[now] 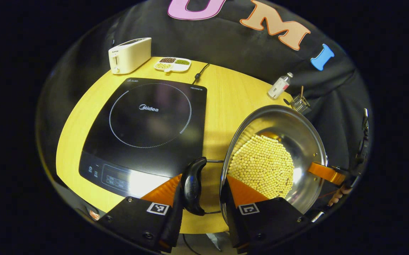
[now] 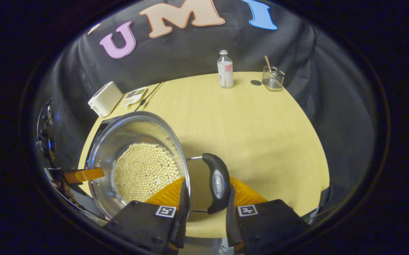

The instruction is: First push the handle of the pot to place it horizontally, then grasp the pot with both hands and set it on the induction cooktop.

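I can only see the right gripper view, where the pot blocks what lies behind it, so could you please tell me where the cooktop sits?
Observer: In the left gripper view the cooktop lies flat on the table, and a strip of table shows between it and the pot.
Operator: Is anything on it?
Observer: No, its cooking ring is bare.
Operator: How is the left gripper placed?
Observer: The left gripper has a black handle and the pot's rim between its fingers, with one finger over the beans.
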Demonstrator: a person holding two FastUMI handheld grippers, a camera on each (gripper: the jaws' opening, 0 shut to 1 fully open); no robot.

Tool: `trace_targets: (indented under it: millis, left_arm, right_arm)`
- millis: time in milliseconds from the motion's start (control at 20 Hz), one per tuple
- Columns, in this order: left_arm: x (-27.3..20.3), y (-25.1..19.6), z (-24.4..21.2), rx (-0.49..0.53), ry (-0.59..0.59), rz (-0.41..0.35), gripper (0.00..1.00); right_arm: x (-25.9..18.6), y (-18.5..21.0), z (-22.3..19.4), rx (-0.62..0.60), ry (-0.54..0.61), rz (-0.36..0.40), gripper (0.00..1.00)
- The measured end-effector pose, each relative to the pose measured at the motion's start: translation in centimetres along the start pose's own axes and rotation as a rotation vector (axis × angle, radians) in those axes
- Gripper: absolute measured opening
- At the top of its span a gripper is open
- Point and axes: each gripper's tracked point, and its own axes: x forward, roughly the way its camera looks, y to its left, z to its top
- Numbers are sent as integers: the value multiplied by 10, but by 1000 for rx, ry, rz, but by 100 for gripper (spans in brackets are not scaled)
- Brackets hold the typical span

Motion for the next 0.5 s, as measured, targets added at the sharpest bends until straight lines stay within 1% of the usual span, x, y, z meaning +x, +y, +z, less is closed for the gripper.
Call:
trace_targets:
  millis: [50, 100, 150, 200, 250, 300, 400, 450, 500]
  left_arm:
    - [-5, 13, 5, 18, -5, -13, 59]
    - [-9, 24, 10, 43, -11, -28, 57]
    - [-11, 36, 14, 63, -12, -45, 56]
    - [-13, 46, 18, 80, -10, -67, 57]
    - [-13, 56, 20, 91, -3, -86, 58]
    - [-14, 65, 22, 96, 7, -102, 56]
    - [-17, 83, 26, 106, 28, -115, 57]
    - [-20, 91, 30, 104, 17, -119, 57]
    - [-21, 99, 34, 98, 7, -119, 57]
  right_arm:
    - [-3, 6, -3, 16, -1, -15, 48]
    - [-5, 13, -4, 34, -8, -32, 43]
    - [-8, 18, -5, 49, -20, -49, 48]
    - [-10, 21, -6, 62, -28, -69, 43]
    - [-15, 24, -9, 75, -36, -88, 43]
    - [-17, 28, -11, 84, -35, -105, 43]
    - [-22, 36, -12, 77, -29, -126, 43]
    - [-20, 39, -11, 69, -38, -128, 53]
    - [-17, 42, -9, 65, -43, -125, 48]
